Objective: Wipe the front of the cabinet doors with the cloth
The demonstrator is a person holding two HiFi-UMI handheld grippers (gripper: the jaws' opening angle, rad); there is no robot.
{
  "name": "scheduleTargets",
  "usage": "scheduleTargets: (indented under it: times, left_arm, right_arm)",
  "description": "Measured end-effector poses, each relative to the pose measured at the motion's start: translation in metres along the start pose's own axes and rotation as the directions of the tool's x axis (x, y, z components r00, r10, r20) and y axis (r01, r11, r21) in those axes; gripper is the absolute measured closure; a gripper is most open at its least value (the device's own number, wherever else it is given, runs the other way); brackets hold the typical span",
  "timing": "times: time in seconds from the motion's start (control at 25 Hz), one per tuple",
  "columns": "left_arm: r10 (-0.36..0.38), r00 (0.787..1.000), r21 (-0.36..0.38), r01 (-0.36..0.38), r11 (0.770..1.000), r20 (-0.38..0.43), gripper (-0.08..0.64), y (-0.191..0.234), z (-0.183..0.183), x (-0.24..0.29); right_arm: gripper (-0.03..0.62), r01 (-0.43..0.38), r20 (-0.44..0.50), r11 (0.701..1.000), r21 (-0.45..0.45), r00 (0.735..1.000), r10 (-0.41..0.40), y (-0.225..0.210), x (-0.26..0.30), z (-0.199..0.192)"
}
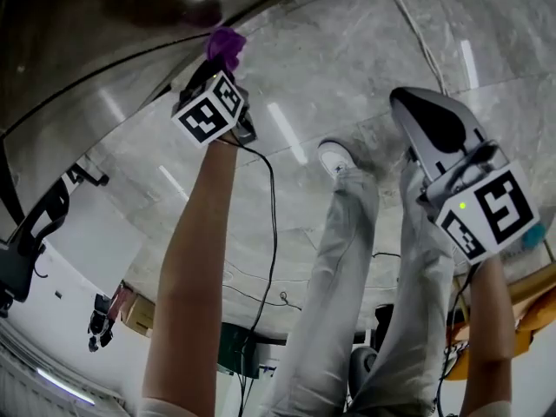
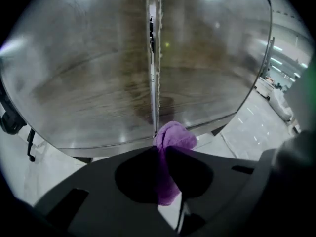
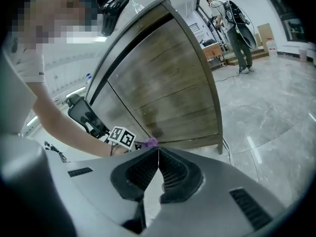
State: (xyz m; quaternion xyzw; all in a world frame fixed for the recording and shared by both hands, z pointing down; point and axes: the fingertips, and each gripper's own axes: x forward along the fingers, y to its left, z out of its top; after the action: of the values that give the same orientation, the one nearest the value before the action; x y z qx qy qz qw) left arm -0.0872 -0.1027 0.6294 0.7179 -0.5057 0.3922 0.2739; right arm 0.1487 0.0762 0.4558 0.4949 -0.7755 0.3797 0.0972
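soft purple cloth (image 2: 174, 138) against wood-grain cabinet doors (image 2: 98, 73), above a glossy marble-look floor (image 1: 347, 59).

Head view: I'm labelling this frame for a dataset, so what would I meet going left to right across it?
Black chair → left gripper, shut on the purple cloth → white shoe → right gripper, jaws together and empty.
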Motion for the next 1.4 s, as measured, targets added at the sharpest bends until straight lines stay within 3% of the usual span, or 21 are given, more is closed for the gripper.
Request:
scheduleTargets:
  times: [0.16,0.28,0.48,0.68,0.8,1.12,1.4]
  left_arm:
    - [-0.069,0.994,-0.039,0.073,0.997,0.09,0.503,-0.016,0.017,-0.063]
    - [-0.072,0.979,-0.068,0.086,0.994,0.193,0.503,-0.027,0.036,-0.123]
    - [-0.009,0.935,-0.175,0.076,0.982,0.356,0.502,-0.035,0.067,-0.221]
    - [0.049,0.902,-0.273,0.077,0.959,0.429,0.503,-0.036,0.106,-0.289]
    - [0.097,0.868,-0.305,0.065,0.95,0.486,0.502,-0.031,0.134,-0.323]
    - [0.202,0.798,-0.319,-0.013,0.948,0.568,0.502,0.003,0.178,-0.355]
    - [0.167,0.776,-0.287,0.018,0.958,0.608,0.503,0.026,0.191,-0.34]
  right_arm:
    - [0.565,-0.031,0.019,0.999,-0.012,0.999,0.032,0.033,0.001,0.034]
    - [0.565,-0.068,0.032,0.997,-0.029,0.997,0.069,0.057,0.0,0.06]
    - [0.565,-0.117,0.042,0.993,-0.034,0.992,0.119,0.082,-0.007,0.091]
    - [0.565,-0.165,0.035,0.984,-0.069,0.985,0.168,0.111,-0.016,0.123]
    - [0.565,-0.229,0.006,0.967,-0.117,0.973,0.231,0.128,-0.02,0.137]
    - [0.565,-0.315,-0.031,0.926,-0.209,0.948,0.316,0.153,-0.019,0.168]
    - [0.565,-0.29,-0.049,0.926,-0.243,0.957,0.287,0.162,-0.002,0.164]
